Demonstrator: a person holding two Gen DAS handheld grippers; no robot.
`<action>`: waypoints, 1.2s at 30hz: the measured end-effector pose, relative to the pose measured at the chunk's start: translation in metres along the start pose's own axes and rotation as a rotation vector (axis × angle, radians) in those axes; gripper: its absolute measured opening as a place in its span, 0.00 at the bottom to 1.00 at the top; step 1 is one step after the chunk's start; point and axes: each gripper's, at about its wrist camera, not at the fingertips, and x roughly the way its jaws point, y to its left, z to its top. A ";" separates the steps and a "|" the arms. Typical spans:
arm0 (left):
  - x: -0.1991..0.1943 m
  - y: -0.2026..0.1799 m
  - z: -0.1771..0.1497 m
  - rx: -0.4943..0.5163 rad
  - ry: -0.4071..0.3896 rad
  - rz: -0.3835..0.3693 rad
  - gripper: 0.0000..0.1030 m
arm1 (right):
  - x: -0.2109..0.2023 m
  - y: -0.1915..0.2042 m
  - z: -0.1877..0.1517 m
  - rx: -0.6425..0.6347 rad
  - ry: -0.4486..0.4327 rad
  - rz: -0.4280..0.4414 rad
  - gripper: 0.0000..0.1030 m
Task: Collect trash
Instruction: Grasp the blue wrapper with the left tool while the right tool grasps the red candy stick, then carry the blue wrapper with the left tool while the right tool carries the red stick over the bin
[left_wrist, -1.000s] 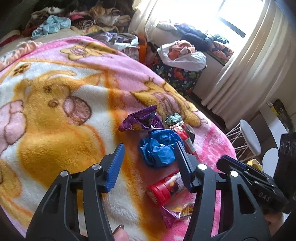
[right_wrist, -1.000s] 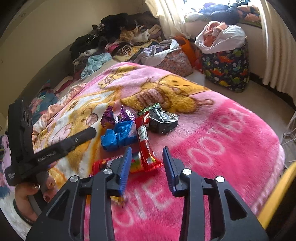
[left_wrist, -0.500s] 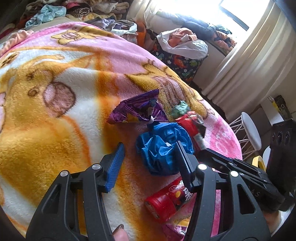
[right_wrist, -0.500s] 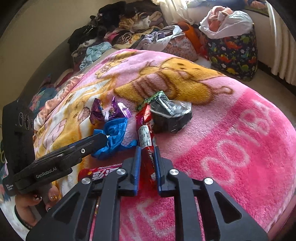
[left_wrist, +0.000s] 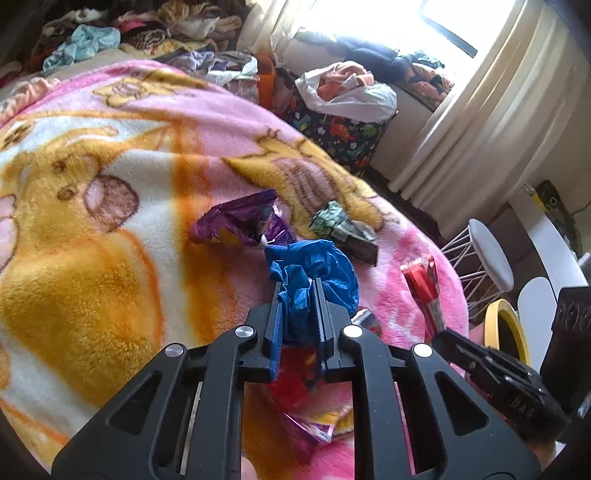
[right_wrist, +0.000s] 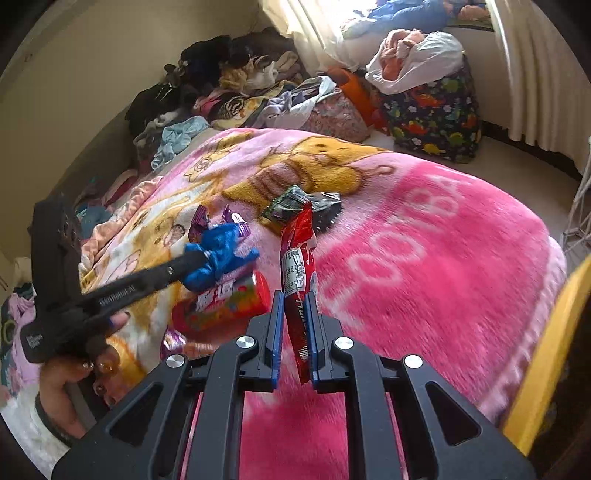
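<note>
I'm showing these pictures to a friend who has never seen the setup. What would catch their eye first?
Probably the bright pink cartoon blanket covering the bed, strewn with wrappers. Then the two catches: the left hand-held gripper shut on a crumpled blue bag mid-bed, and the right hand-held gripper pinching a long red wrapper that stands upright from its jaws.

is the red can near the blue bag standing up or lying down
Lying down. The red can rests on its side on the blanket, its printed side facing up and its red end pointing toward the red wrapper.

Black grippers, blue-padded fingers (left_wrist: 275, 332), silver screws (right_wrist: 246, 341).
</note>
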 end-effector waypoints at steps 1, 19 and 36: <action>-0.004 -0.003 0.000 0.005 -0.011 0.001 0.09 | -0.003 0.000 -0.001 0.002 -0.003 -0.001 0.11; -0.045 -0.045 -0.006 0.090 -0.071 -0.027 0.09 | -0.052 0.010 -0.009 -0.020 -0.072 0.006 0.11; -0.062 -0.089 -0.020 0.185 -0.093 -0.064 0.09 | -0.096 0.002 -0.015 -0.013 -0.142 -0.012 0.11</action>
